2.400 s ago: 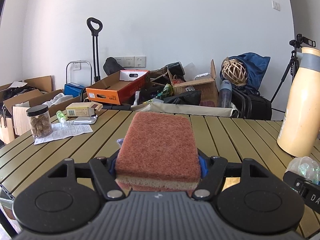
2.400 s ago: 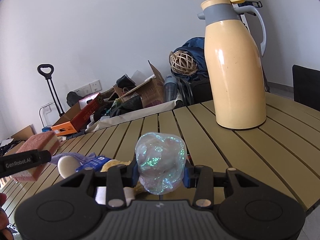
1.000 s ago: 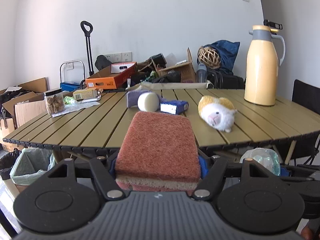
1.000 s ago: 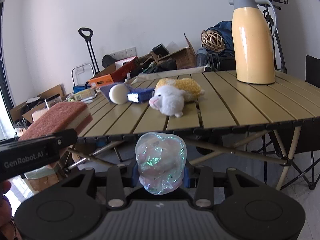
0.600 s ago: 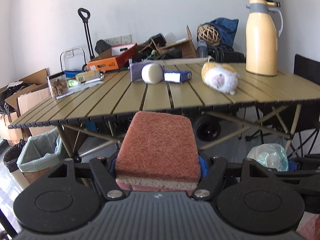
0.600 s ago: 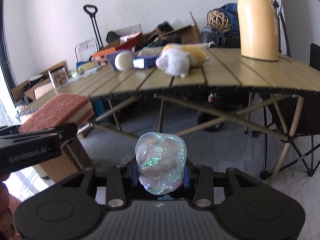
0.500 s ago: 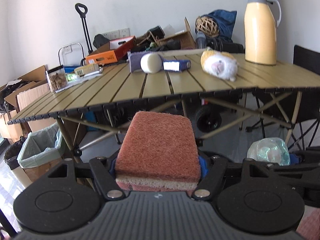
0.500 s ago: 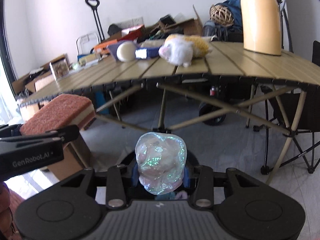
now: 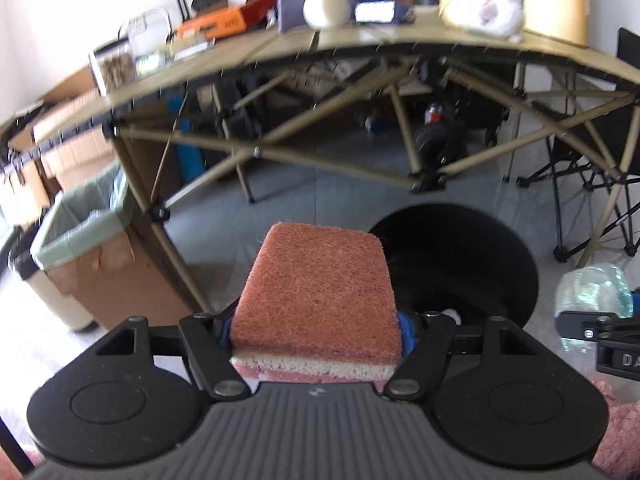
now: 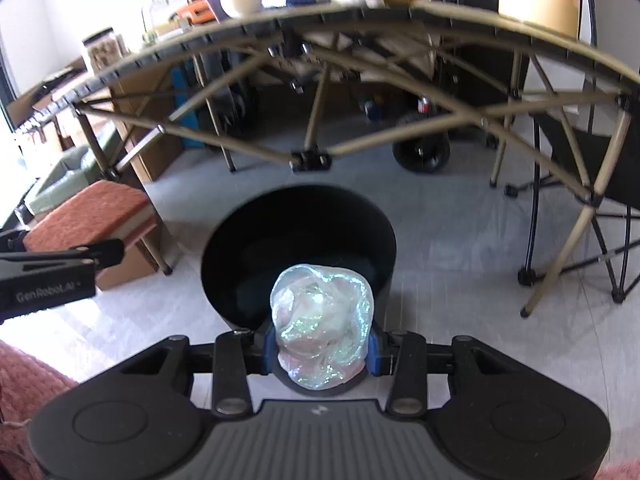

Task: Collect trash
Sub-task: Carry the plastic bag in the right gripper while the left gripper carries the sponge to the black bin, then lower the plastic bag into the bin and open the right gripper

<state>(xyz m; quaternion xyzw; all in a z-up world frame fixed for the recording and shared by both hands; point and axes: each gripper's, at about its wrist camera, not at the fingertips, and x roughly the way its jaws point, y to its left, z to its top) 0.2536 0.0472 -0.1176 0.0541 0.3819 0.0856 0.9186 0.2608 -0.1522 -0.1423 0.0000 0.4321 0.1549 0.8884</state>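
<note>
The left gripper (image 9: 316,332) clamps the sponge (image 9: 316,292) and the right gripper (image 10: 320,346) pinches a crumpled iridescent wrapper (image 10: 322,324), both poised above the black bin (image 10: 298,216) on the floor beside the table's (image 10: 480,32) front edge; next, release over its mouth

The left hand-held gripper (image 9: 316,332) clamps a reddish sponge (image 9: 316,292) above a black bin (image 9: 500,240) on the floor; the folding counter (image 9: 360,46) stands beyond, blurred.
</note>
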